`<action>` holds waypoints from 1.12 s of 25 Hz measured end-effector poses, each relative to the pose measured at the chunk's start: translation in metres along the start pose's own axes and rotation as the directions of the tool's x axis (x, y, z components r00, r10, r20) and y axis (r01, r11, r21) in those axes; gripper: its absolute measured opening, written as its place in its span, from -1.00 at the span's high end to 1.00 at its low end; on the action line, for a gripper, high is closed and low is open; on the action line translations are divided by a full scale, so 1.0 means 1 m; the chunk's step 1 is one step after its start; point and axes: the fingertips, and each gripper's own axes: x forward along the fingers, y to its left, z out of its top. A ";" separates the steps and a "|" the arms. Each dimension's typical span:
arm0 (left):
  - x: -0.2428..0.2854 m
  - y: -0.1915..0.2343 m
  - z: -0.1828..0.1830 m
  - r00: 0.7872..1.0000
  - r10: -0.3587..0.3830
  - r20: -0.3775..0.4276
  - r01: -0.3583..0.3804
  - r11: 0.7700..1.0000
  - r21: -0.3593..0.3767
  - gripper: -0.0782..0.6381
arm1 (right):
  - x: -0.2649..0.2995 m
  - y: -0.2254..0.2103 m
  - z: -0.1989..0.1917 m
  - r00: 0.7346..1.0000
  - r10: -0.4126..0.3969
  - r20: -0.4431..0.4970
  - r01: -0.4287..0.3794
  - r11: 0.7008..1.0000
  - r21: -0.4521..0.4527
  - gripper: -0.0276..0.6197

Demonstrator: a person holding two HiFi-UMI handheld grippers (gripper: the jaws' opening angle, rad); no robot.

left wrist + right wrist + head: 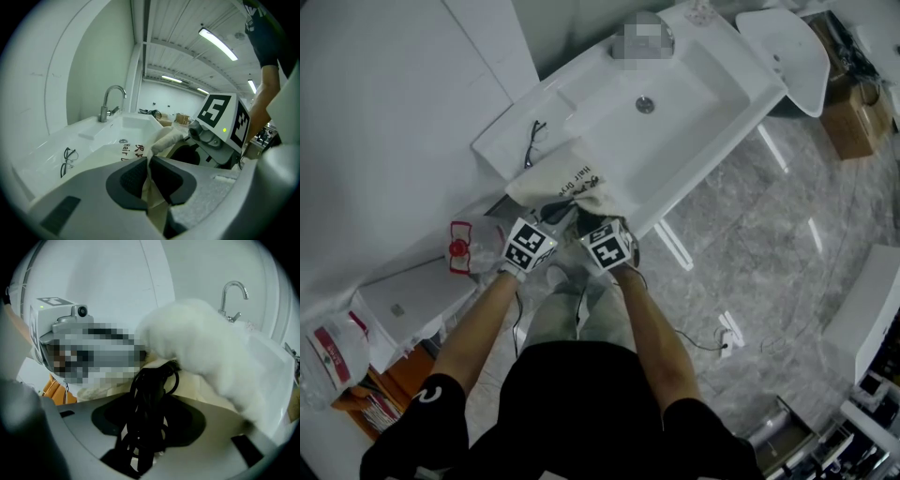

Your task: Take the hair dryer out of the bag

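Observation:
A cream cloth bag point(572, 178) with dark print lies on the white counter's front corner, mouth toward me. My left gripper point(549, 221) is shut on the cloth at the bag's mouth point(149, 174), and the fabric is pinched between its dark pads. My right gripper point(592, 221) reaches into the opening beside it. In the right gripper view a bundle of black coiled cord point(152, 394) comes out of the bag point(211, 348) and fills the gap between the right gripper's point(149, 423) pads. The hair dryer's body is hidden inside the bag.
The white sink point(712, 89) with a chrome faucet point(110, 101) lies behind the bag. Black glasses point(532, 141) rest on the counter's left part. A clear bottle with red trim point(469, 246) stands low at the left. A white chair point(792, 56) and a cardboard box point(853, 122) are at far right.

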 end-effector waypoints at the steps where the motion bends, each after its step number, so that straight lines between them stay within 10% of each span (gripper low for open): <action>1: 0.001 -0.003 0.002 1.000 0.000 -0.004 0.000 1.000 0.010 0.70 | -0.005 0.000 -0.002 1.000 0.000 0.001 0.000 1.000 0.011 0.29; 17: 0.023 -0.045 0.018 0.998 0.003 -0.063 0.003 0.995 0.100 0.70 | -0.107 -0.018 -0.067 0.994 -0.105 0.036 0.091 0.958 0.273 0.30; 28: 0.038 -0.046 0.015 0.992 -0.005 -0.124 0.014 0.998 0.067 0.70 | -0.166 0.012 -0.101 0.991 -0.044 0.124 0.013 0.972 0.236 0.30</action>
